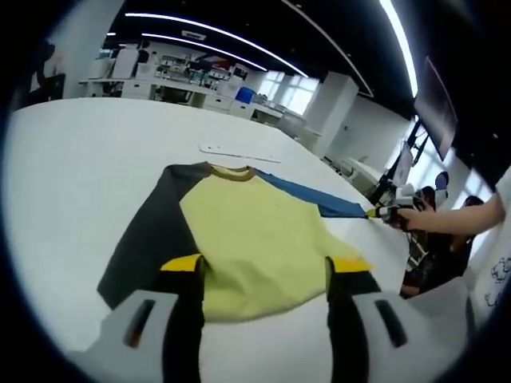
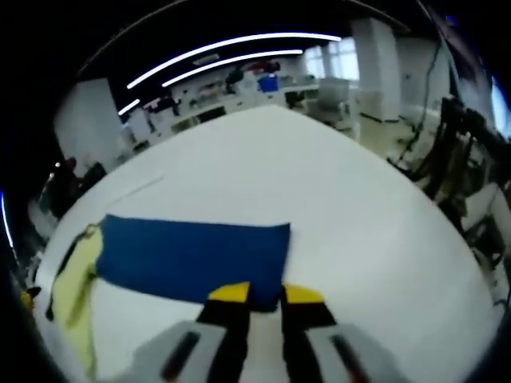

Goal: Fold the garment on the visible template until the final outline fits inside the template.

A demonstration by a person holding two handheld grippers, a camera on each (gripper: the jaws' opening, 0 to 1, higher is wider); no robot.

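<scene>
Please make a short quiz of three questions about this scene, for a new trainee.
1. True or false: the blue sleeve lies stretched flat on the white table.
2. What colour is the shirt body? A) red B) yellow C) green
3. Which claw pinches the blue sleeve's end?

Key:
1. True
2. B
3. The right claw; the left claw is open near the hem.

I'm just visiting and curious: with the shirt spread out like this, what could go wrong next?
The right gripper pinches only the blue sleeve edge, so the fabric might slip free mid-fold. The left gripper has its jaws wide apart over the yellow shirt, holding nothing; pulling the sleeve could drag the whole garment across the white table.
</scene>
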